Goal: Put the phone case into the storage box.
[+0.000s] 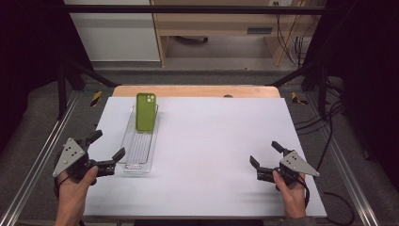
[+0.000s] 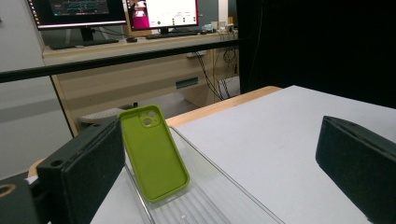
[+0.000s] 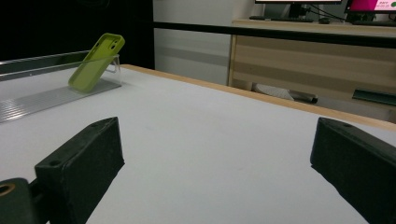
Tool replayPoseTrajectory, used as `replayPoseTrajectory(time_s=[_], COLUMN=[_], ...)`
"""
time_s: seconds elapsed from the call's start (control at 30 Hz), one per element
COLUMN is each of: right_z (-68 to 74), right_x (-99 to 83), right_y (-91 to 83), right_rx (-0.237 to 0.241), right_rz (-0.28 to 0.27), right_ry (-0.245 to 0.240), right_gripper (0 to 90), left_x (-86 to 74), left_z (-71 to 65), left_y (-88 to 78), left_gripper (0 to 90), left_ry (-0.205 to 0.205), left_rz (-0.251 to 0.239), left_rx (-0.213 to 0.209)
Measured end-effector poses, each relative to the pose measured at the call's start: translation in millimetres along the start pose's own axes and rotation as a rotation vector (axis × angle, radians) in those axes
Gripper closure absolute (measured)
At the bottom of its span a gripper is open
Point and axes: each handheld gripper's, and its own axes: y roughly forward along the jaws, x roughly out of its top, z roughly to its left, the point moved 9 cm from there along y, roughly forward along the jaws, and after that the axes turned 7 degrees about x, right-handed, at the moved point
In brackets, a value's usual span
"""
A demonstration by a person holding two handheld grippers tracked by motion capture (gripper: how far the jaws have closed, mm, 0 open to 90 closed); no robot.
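While the high view is looking down, the green phone case (image 1: 146, 111) is leaning at the far end of a clear tray (image 1: 137, 155) on the white table (image 1: 211, 141). The left gripper (image 1: 107, 144) is sitting just beside the tray's near end with its jaws wide apart. The right gripper (image 1: 264, 153) is waiting well apart, jaws wide too.

From the left gripper view, the phone case (image 2: 154, 151) is tilting back in the tray (image 2: 210, 196), holding nothing.

From the right gripper view, the phone case (image 3: 95, 60) is standing far off.

lab or office workroom: monitors (image 2: 79, 11) on wooden desk (image 2: 140, 60), loose cables (image 1: 289, 35), metal frame (image 1: 188, 8) around white table (image 1: 211, 141)
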Motion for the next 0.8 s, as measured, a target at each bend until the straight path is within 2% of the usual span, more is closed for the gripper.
replayPoseTrajectory(time_s=[0.4, 0.8], right_z=[0.3, -0.6], right_x=[-0.5, -0.8], right_y=[0.6, 0.2], right_rx=[0.003, 0.002], right_rz=[0.003, 0.004], right_ry=[-0.003, -0.001], right_gripper=[2.8, 2.8], left_x=[-22.1, -47.5], left_z=[-4.0, -2.3], left_y=[5.2, 12.5], left_gripper=[0.9, 0.9], left_ry=[-0.013, -0.032], left_rz=[0.014, 0.033], left_rx=[-0.017, -0.012])
